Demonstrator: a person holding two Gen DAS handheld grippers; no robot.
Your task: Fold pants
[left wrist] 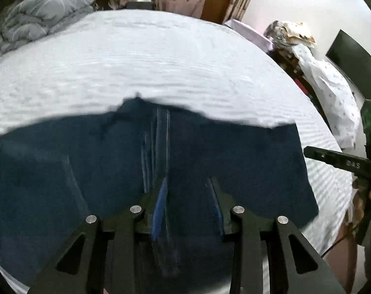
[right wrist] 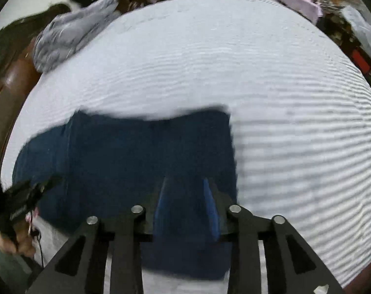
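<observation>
The dark blue pants [left wrist: 112, 161] lie folded into a broad rectangle on the striped white bed sheet [left wrist: 161, 56]. My left gripper [left wrist: 187, 180] hovers over their middle with its blue-padded jaws apart, and only the flat cloth shows in the gap. My right gripper [right wrist: 185, 180] hangs over the right part of the pants [right wrist: 126, 152], near their right edge, jaws likewise apart with nothing pinched. Each view catches the other tool at its edge: the right gripper's body [left wrist: 344, 163] in a hand, and the left gripper's body [right wrist: 23, 198] in a hand. Both views are motion-blurred.
A crumpled grey duvet [left wrist: 43, 12] lies at the bed's far left corner. A pink folded cloth [right wrist: 295, 2] sits at the far right corner. Beside the bed on the right stand piled clothes [left wrist: 332, 90] and a dark screen [left wrist: 354, 58]. A wooden bed frame [right wrist: 11, 90] runs along the left.
</observation>
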